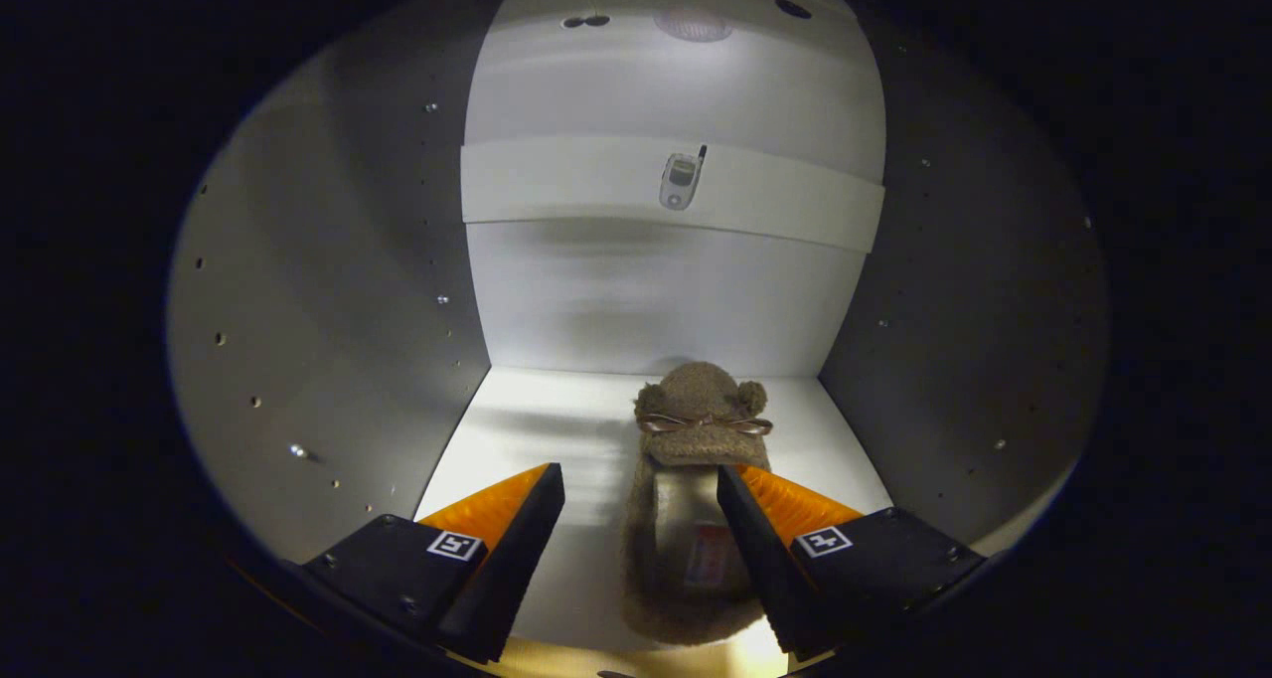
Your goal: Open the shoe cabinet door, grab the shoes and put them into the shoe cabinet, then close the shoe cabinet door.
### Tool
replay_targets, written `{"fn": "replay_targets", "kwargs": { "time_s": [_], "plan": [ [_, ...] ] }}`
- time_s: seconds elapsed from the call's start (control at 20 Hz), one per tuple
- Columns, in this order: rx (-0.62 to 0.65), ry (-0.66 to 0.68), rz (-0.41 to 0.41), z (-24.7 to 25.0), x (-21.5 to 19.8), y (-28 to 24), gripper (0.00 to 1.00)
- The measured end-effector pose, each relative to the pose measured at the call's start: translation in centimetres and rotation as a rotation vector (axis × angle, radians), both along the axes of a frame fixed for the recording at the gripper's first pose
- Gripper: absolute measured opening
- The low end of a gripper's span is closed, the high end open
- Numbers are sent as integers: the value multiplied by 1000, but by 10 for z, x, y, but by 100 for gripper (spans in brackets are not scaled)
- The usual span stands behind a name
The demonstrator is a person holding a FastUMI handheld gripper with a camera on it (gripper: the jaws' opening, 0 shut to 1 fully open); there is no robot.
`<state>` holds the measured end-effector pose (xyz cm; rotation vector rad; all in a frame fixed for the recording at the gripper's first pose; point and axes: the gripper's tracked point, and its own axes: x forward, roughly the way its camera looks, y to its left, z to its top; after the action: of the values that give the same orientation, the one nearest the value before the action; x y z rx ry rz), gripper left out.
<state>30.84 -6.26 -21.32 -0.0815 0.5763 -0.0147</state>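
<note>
Slipper is lying toe-forward on the shoe cabinet floor, between the fingers and close against the right one, while the gripper is spreading wide, grasping nothing.

- The cabinet floor is a pale, flat board, walled by a side panel on the left and right and a back panel behind.
- One fuzzy brown slipper lies directly on it, toe toward the back panel, heel toward the front edge.
- The slipper has a thin bow across its upper and two small round ears at the toe.
- It sits right of the floor's middle, its toe near the back panel.
- The gripper has its fingers spread apart above the floor; the slipper lies between them, closer to the right one.
</note>
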Motion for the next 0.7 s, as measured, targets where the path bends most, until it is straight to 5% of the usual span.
{"fn": "replay_targets", "kwargs": {
  "time_s": [0.7],
  "plan": [
    [54, -321, 7, 170, -164, -1, 98]
  ]
}}
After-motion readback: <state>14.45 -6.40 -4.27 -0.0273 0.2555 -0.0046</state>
